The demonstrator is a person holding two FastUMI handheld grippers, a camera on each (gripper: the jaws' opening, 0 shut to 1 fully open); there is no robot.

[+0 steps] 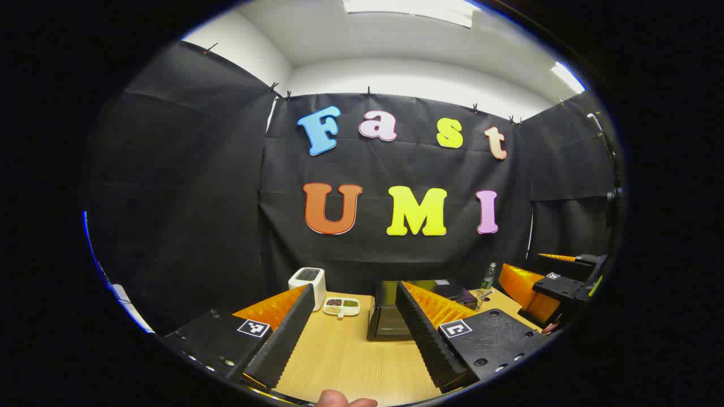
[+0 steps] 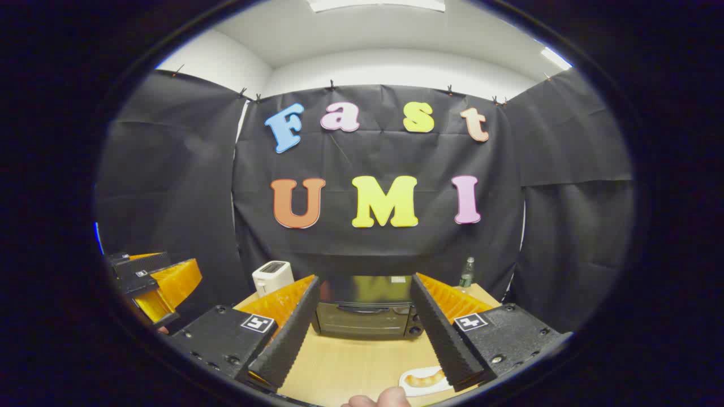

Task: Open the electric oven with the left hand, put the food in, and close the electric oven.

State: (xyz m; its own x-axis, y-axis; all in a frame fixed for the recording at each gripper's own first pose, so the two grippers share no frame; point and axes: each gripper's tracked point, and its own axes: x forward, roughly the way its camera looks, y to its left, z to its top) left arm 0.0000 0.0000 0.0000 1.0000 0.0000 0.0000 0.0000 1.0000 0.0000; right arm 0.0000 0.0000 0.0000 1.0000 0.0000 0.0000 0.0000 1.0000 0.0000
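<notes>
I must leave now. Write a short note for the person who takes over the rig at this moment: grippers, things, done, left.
Left gripper: open, holds nothing, above the wooden table, facing the oven.
Right gripper: open, holds nothing, facing the oven front.
Electric oven: at the table's back, door shut.
Food: on a white plate at the near edge, by the right gripper.
Done: nothing yet.
Left: open the door with the left gripper, put the food in, close the door.
</notes>
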